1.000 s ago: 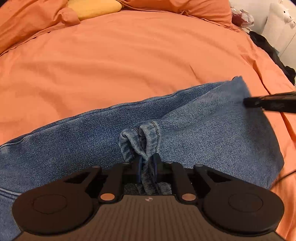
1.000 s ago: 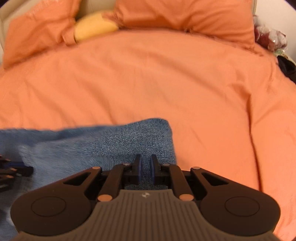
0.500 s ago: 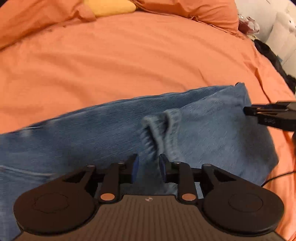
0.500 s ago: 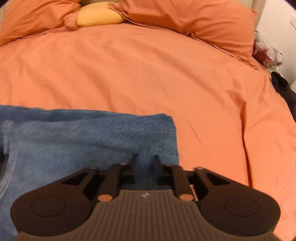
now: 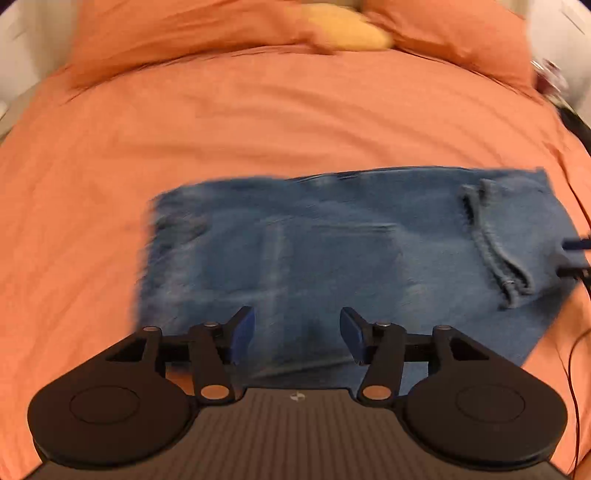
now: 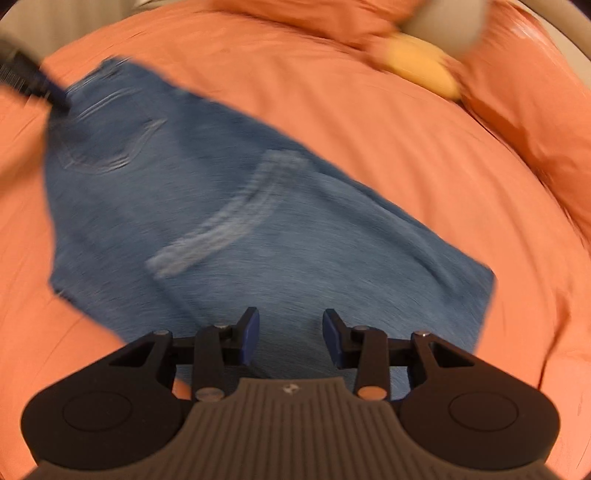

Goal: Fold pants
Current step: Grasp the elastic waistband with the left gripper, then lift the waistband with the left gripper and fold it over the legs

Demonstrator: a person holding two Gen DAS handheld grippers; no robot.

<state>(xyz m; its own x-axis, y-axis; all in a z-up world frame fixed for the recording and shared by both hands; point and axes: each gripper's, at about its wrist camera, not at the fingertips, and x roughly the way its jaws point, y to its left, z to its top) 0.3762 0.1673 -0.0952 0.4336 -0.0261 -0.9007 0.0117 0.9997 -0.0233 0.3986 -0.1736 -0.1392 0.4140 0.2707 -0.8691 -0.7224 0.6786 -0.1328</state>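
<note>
Pants: the pants [image 5: 332, 251] are laid folded on the bed [image 5: 258, 122].
Left hand-held gripper [image 5: 297, 334]: held wide apart, nothing gripped.
Right hand-held gripper [image 6: 290, 336]: also held apart, nothing gripped.
Risk: the loose hems [image 5: 495, 251] could be dragged, and the fold undone.

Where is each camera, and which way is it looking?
Left wrist: sits on the left gripper, looking forward over the jeans toward the pillows; its open blue fingers show.
Right wrist: sits on the right gripper, looking across the jeans at an angle; its open fingers show.
Shared: the jeans, the orange bed cover, and each sees the other gripper at its edge.
</note>
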